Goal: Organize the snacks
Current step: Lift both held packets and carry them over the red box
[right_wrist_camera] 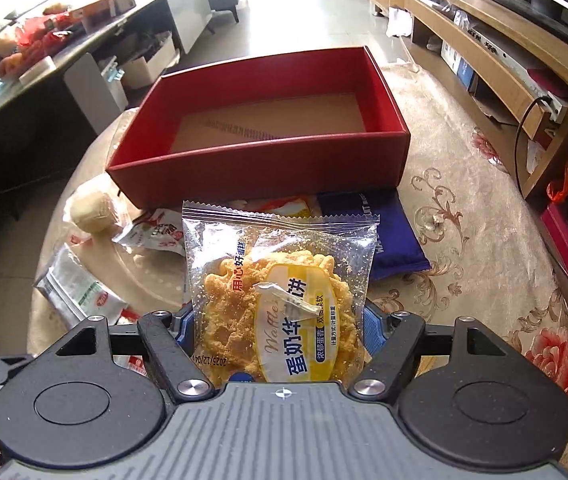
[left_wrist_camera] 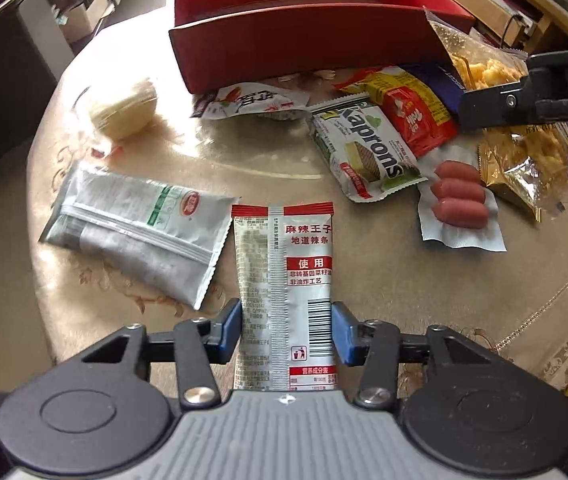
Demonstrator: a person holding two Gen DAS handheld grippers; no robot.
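My left gripper (left_wrist_camera: 286, 320) points steeply down at the table and is shut on a silver packet with red ends and Chinese print (left_wrist_camera: 284, 256); its blue pads (left_wrist_camera: 230, 328) press both long edges. My right gripper (right_wrist_camera: 280, 320) is shut on a clear waffle packet with a yellow label (right_wrist_camera: 276, 264), held above the table in front of the red box. In the left wrist view the same waffle packet (left_wrist_camera: 480, 60) hangs at the right beside the box. The open red box (right_wrist_camera: 260, 164) stands at the far side, with only its brown floor showing inside.
Loose on the patterned tablecloth lie a Kaprons wafer pack (left_wrist_camera: 364, 144), a sausage pack (left_wrist_camera: 460, 200), a silver-white pouch (left_wrist_camera: 136, 228), a round pale cake (left_wrist_camera: 124, 108), a red-yellow packet (left_wrist_camera: 412, 112), a golden snack bag (left_wrist_camera: 524, 164) and a blue pouch (right_wrist_camera: 388, 236). The table's edge curves at left.
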